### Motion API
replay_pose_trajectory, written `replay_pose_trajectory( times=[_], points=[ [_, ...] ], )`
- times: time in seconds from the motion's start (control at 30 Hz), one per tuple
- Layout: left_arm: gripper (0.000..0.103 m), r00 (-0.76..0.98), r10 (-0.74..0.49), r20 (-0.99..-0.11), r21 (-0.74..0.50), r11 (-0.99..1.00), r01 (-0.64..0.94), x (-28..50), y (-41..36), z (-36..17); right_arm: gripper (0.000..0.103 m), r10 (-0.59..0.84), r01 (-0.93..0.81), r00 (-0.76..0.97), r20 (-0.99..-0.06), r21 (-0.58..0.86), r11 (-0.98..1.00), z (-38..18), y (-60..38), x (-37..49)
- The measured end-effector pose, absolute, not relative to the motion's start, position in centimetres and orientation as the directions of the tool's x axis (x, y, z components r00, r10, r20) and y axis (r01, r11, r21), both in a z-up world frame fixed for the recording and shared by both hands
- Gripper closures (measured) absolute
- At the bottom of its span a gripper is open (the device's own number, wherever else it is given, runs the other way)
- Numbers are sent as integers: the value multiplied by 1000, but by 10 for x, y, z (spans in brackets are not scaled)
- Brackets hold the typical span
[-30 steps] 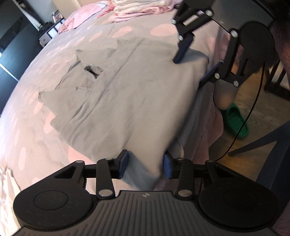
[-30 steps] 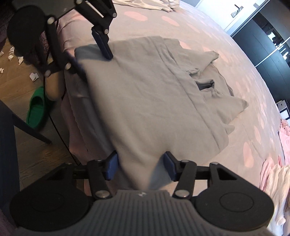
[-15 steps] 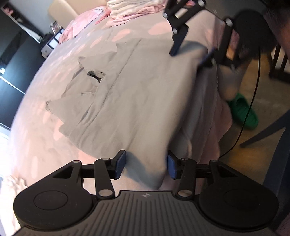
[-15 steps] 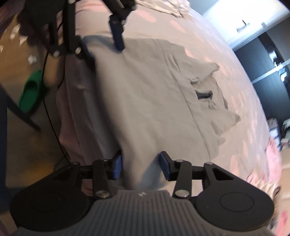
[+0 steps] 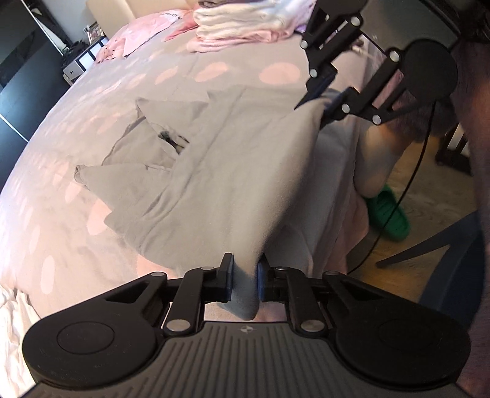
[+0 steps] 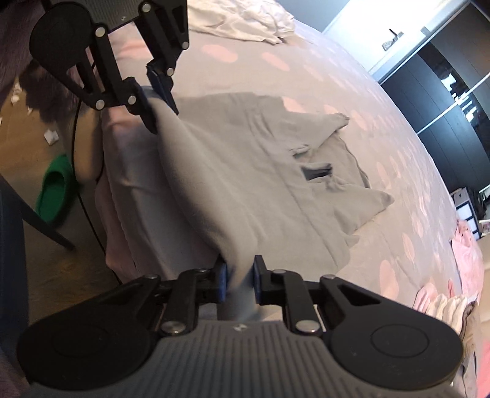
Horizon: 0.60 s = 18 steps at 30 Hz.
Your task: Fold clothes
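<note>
Grey T-shirt (image 5: 220,171) spread on the spotted bedspread (image 5: 76,128), sleeves already tucked inward. Left gripper (image 5: 244,277) and right gripper (image 6: 239,283) each pinch a hem corner, lifted off the bed edge (likely to fold hem toward collar).

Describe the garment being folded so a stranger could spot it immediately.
On the big bed with the grey, pink-spotted cover, look at the edge nearest the floor. The grey T-shirt lies spread there, its near hem pinched by the left gripper and right gripper. Unlike the pink and white clothes piles, it is plain grey and unstacked.
</note>
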State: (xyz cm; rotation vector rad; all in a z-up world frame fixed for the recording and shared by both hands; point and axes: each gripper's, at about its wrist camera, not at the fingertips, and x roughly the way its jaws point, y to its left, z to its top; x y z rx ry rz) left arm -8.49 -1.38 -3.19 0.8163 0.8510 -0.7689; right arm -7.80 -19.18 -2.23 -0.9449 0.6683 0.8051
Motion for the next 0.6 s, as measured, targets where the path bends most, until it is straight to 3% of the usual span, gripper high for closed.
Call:
replay_pose_trajectory(
  times=[0.33, 0.6],
  points=[
    [90, 321, -249, -914, 181, 456, 871, -86, -10, -43, 85, 310, -887, 433, -846, -340, 313, -22, -195, -89],
    [75, 246, -298, -922, 74, 490, 868, -75, -3, -31, 72, 316, -904, 372, -873, -264, 335, -14, -205, -93]
  ],
)
